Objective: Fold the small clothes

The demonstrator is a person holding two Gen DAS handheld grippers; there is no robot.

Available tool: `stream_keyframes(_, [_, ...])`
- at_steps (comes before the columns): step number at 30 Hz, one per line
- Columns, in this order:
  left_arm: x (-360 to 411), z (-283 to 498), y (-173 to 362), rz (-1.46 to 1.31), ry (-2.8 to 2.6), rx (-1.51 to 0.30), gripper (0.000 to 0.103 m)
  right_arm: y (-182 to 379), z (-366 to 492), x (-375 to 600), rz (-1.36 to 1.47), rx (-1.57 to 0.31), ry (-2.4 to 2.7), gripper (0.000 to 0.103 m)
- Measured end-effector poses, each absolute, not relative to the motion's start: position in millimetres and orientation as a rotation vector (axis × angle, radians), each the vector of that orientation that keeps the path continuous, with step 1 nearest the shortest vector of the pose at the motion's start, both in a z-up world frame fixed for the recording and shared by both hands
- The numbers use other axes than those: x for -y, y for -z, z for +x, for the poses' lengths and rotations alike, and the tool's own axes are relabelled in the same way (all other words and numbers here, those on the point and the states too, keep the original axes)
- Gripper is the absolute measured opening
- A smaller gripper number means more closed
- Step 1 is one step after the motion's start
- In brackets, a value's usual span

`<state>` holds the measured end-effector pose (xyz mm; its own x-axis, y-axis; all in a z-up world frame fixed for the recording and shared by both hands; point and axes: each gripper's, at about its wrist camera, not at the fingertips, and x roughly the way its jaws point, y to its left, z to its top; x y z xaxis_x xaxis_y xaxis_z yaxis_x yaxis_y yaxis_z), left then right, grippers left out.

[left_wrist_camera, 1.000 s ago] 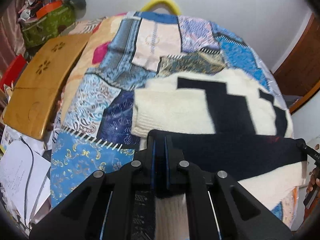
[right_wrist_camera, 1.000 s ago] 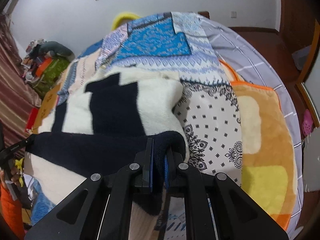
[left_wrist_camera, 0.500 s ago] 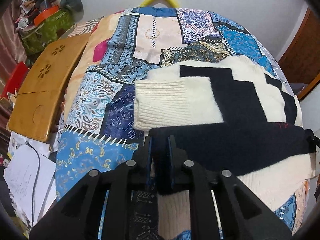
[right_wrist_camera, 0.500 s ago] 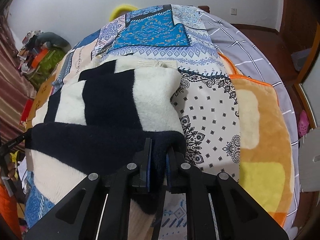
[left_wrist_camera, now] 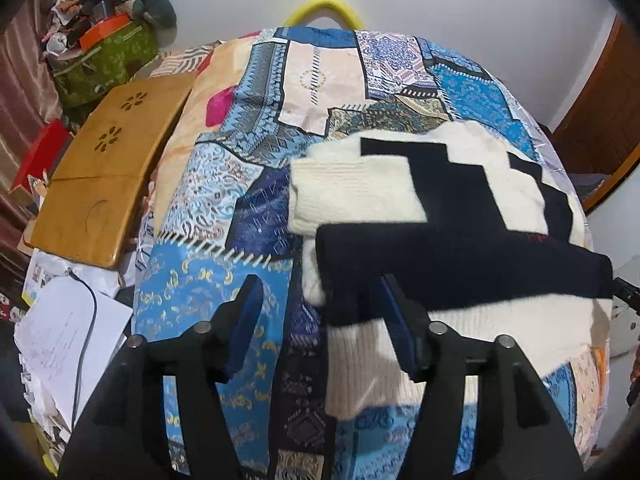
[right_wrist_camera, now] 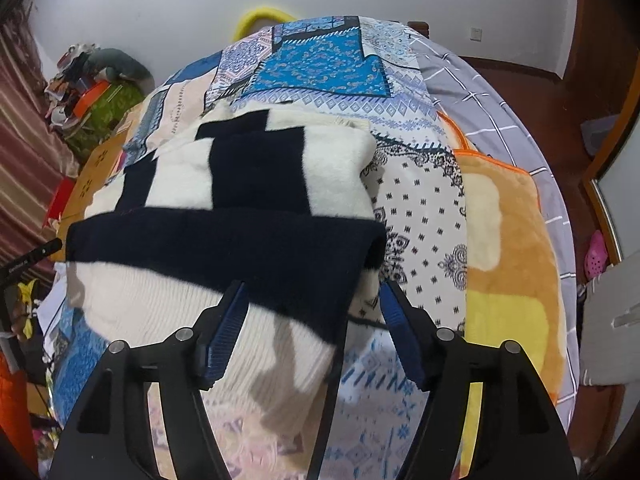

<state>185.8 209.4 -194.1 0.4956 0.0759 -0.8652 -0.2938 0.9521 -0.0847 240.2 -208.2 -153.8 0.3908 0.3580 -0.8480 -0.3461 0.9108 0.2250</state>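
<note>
A cream and navy knitted sweater (left_wrist_camera: 440,216) lies on the patchwork quilt (left_wrist_camera: 224,208) of a bed; it also shows in the right wrist view (right_wrist_camera: 256,184). Its navy near part is folded over the cream part. My left gripper (left_wrist_camera: 320,300) is open, its jaws wide apart around the sweater's near left corner. My right gripper (right_wrist_camera: 312,300) is open, its jaws wide apart around the near right corner. Neither holds the cloth.
A wooden lap tray (left_wrist_camera: 104,168) and papers (left_wrist_camera: 64,340) lie left of the bed. An orange plush blanket (right_wrist_camera: 512,248) lies on the bed's right side. A green bag with clutter (left_wrist_camera: 100,56) stands at the back left.
Both grippers were shut on the sweater's navy edge and carried it forward over the cream part. Now both have opened and let the cloth go; it rests folded on the bed.
</note>
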Motion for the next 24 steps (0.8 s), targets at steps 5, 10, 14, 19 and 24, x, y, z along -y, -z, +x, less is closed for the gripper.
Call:
stream_keyframes(5, [-204.0,169.7,202.9,-0.25,-0.187,-1.066,0.065,160.2,224.5,210.0,0.014,-1.1,-0.453,0.065])
stream_keyframes(10, [-199.6,157.3,222.1,-0.266,-0.171,-1.116,0.065,175.8,212.1,209.4,0.034,-1.14,-0.46,0.065])
stream_keyframes(14, [-198.3,152.9,236.1,-0.319,-0.149,-1.146,0.065,185.7,205.0,206.0,0.047,-1.157,-0.473,0.065])
stream_keyframes(19, [-194.6,152.8,244.6,-0.351,-0.134,-1.158,0.065,192.1,204.0,204.3,0.083,-1.162,-0.479,0.065])
stream_keyframes(24, [-188.9,153.7,247.7,-0.345,-0.119,-1.164,0.064,198.5,207.6,205.4,0.129,-1.188,-0.489,0.046])
